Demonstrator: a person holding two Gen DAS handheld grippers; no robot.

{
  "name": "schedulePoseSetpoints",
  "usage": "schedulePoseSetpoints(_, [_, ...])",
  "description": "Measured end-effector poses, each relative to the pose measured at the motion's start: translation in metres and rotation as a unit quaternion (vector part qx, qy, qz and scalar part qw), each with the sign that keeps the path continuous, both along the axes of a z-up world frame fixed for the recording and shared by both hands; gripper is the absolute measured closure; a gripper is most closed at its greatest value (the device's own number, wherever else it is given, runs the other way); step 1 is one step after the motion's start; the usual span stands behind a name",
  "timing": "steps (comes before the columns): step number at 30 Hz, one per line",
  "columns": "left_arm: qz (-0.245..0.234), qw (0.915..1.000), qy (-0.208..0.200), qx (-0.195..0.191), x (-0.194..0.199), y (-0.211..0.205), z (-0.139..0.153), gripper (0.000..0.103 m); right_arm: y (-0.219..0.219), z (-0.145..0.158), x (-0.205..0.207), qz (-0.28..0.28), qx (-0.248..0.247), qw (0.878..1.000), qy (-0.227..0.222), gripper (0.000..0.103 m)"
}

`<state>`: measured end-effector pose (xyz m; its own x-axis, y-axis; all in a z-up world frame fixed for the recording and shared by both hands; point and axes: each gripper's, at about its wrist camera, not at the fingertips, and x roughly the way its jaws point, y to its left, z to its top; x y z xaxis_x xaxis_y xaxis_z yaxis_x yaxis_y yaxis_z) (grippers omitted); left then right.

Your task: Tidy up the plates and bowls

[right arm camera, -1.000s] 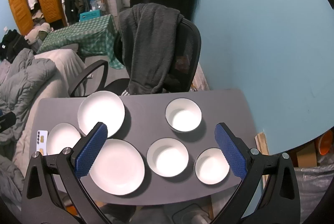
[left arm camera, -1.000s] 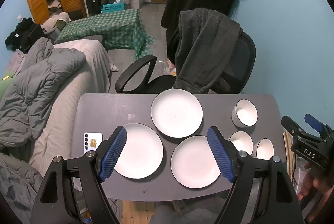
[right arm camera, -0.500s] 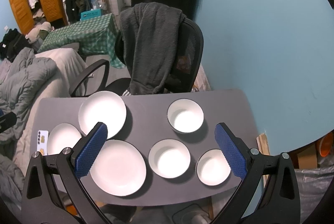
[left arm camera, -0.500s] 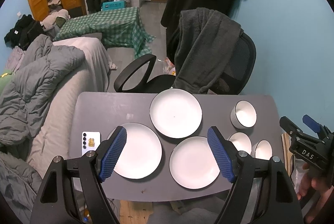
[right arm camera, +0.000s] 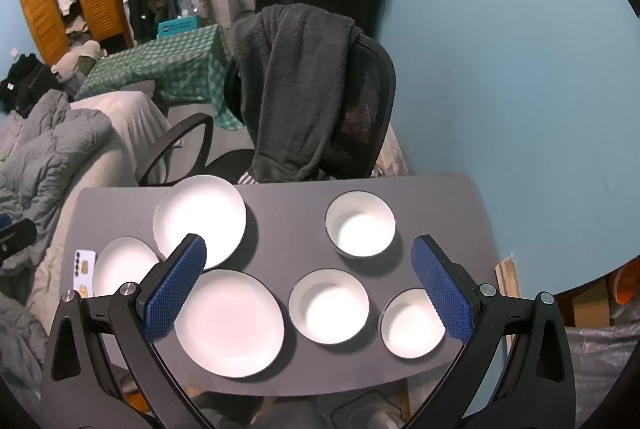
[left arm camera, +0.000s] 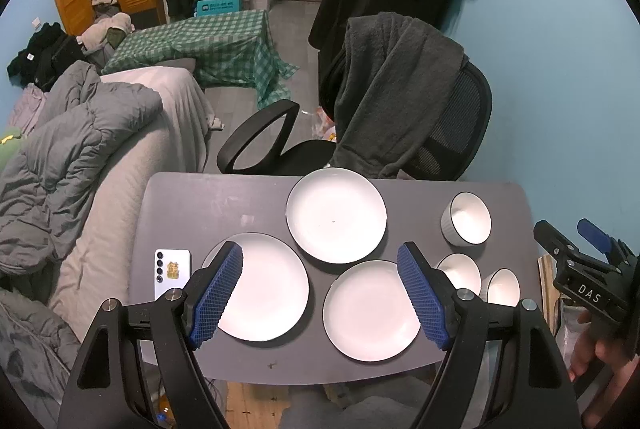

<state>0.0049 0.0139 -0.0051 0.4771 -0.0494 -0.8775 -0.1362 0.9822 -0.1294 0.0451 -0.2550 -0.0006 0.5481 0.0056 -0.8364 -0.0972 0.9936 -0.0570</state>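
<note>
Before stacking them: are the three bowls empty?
Empty: the three bowls show bare white insides in the right wrist view.

We have drifted slightly: in the left wrist view the plates and bowls sit a little lower-left than before, and the right gripper (left arm camera: pixel 576 245) at the edge has edged upward. Nothing on the counter (left arm camera: pixel 208 197) has shifted.

Left gripper (left arm camera: pixel 320 295): black frame, 2 blue textured pads, silver screws | right gripper (right arm camera: pixel 306 287): same build, "DAS" label
</note>
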Motion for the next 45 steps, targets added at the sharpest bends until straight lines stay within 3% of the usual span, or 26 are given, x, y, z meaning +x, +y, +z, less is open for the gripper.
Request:
schedulePoseSetpoints(29, [0.006,0.9998,0.015,-0.013,0.011,-0.008,-0.003,0.022,-0.002,-0.004,0.012,0.014,0.005,1.0,0.007,0.003])
schedulePoseSetpoints(45, [0.034,0.9989,0.026,-0.019,0.007,-0.013,-0.01,0.022,-0.014,-0.009,0.024,0.035,0.009,0.999,0.02,0.003])
